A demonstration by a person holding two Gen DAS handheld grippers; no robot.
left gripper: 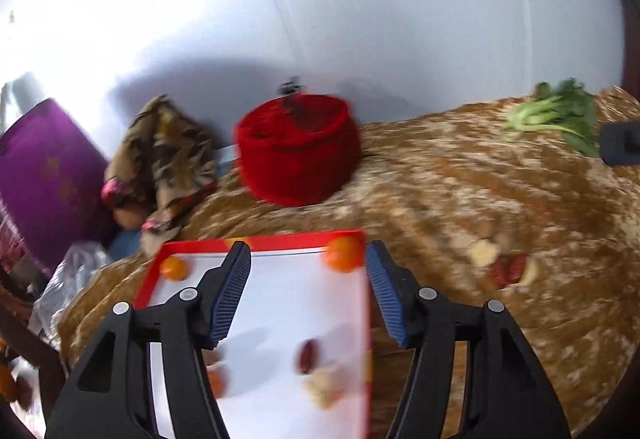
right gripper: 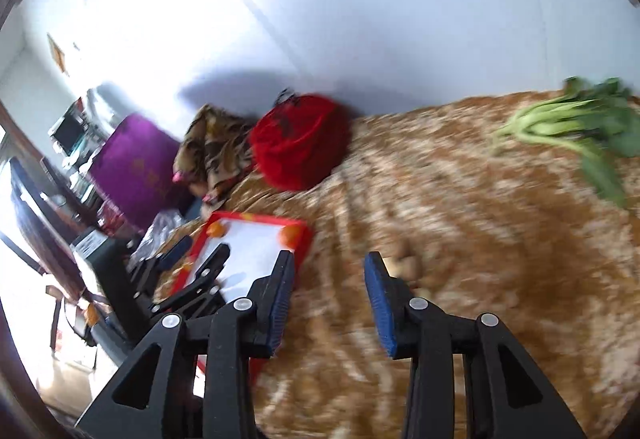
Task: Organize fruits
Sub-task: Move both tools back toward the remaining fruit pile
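A red-rimmed white tray [left gripper: 352, 319] lies on the brown patterned cloth. On it are an orange [left gripper: 344, 254] at the far right corner, a smaller orange [left gripper: 174, 268] at the far left, a red date [left gripper: 308, 356] and a pale lump [left gripper: 324, 387]. My left gripper [left gripper: 306, 259] is open and empty above the tray. More dates and pale pieces [left gripper: 506, 267] lie on the cloth to the right. My right gripper [right gripper: 328, 267] is open and empty over the cloth, right of the tray [right gripper: 304, 235]. The left gripper [right gripper: 200, 259] shows there over the tray.
A red round container [left gripper: 298, 149] stands at the back by the white wall. A patterned cloth bundle [left gripper: 168, 155] and a purple box [left gripper: 44, 167] are to its left. Leafy greens [left gripper: 560, 115] lie at the far right. A plastic bag [left gripper: 68, 279] sits at the cloth's left edge.
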